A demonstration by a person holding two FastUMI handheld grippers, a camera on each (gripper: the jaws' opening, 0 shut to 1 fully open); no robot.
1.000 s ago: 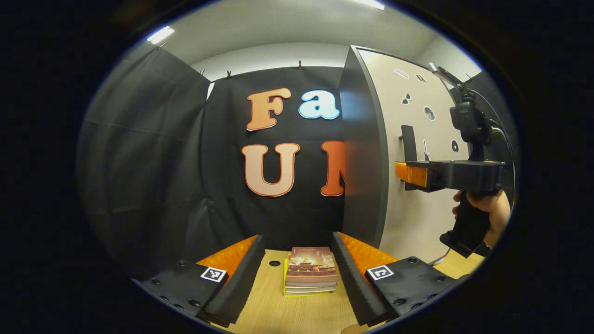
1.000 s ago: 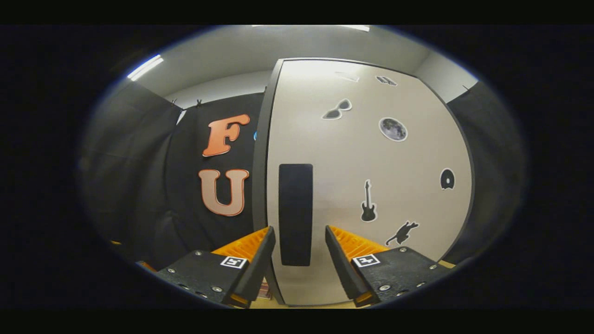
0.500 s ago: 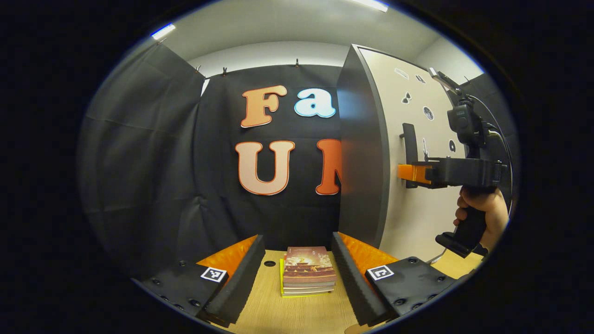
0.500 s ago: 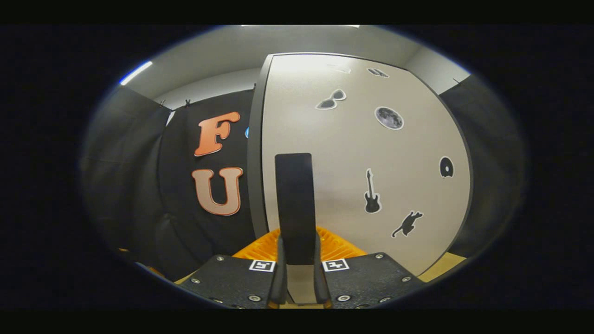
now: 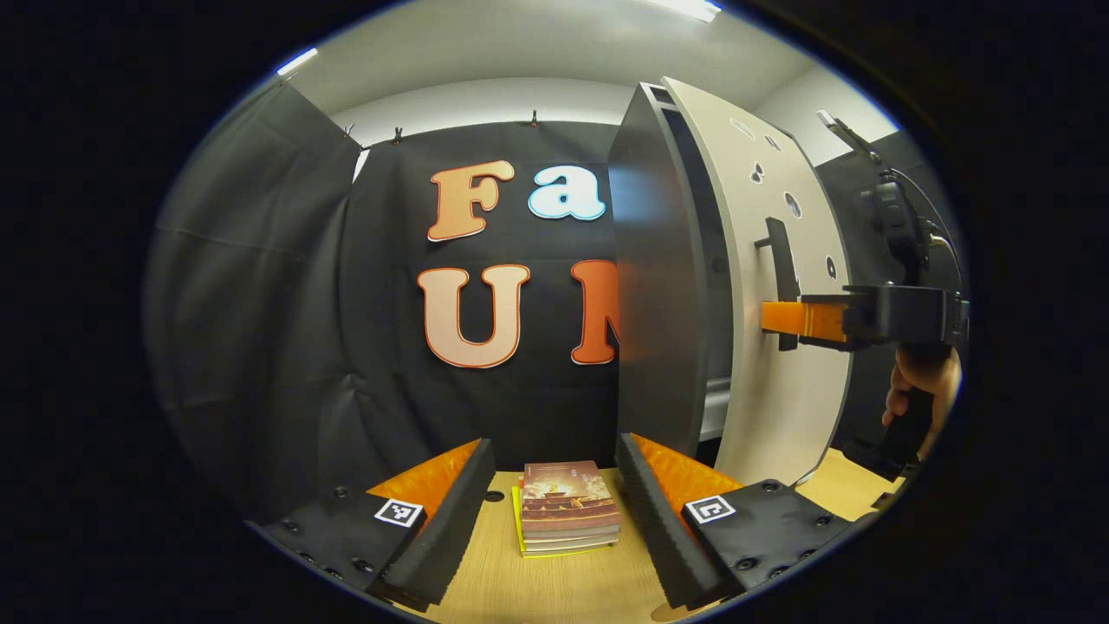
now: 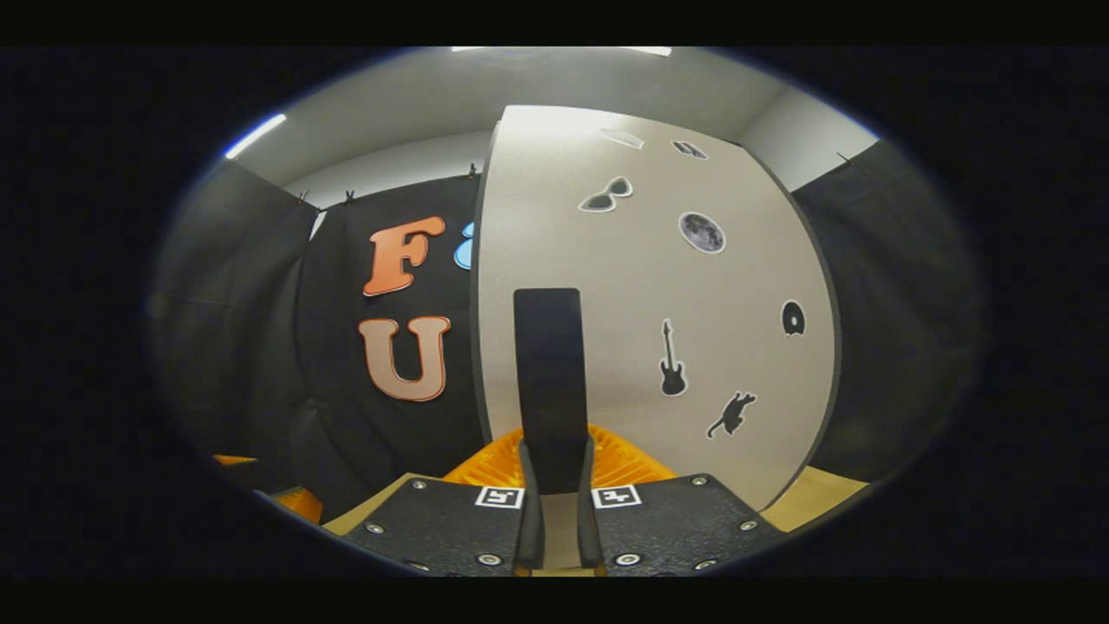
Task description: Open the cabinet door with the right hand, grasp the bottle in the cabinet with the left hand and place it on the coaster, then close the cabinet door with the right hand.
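The tall cabinet (image 5: 658, 295) shows its dark grey side at right in the left gripper view. Its beige door (image 5: 806, 407), dotted with black stickers, stands slightly ajar, with a dark gap behind its edge. My right gripper (image 5: 784, 316), held by a hand (image 5: 923, 381), is shut on the black vertical door handle (image 5: 777, 251). In the right gripper view the handle (image 6: 548, 364) runs up between the closed fingers of my right gripper (image 6: 554, 472), against the door (image 6: 658, 286). My left gripper (image 5: 554, 511) hangs open low over the table. The cabinet's inside is hidden.
A stack of books (image 5: 567, 518) lies on the wooden table (image 5: 563, 589), in line between my left gripper's fingers. A small round hole (image 5: 494, 497) sits in the tabletop beside the stack. Black cloth walls close in the back and left.
My right gripper closed on the door handle and has drawn the door outward, so a gap now shows at the cabinet's front. My left gripper stays open and drifted slightly.
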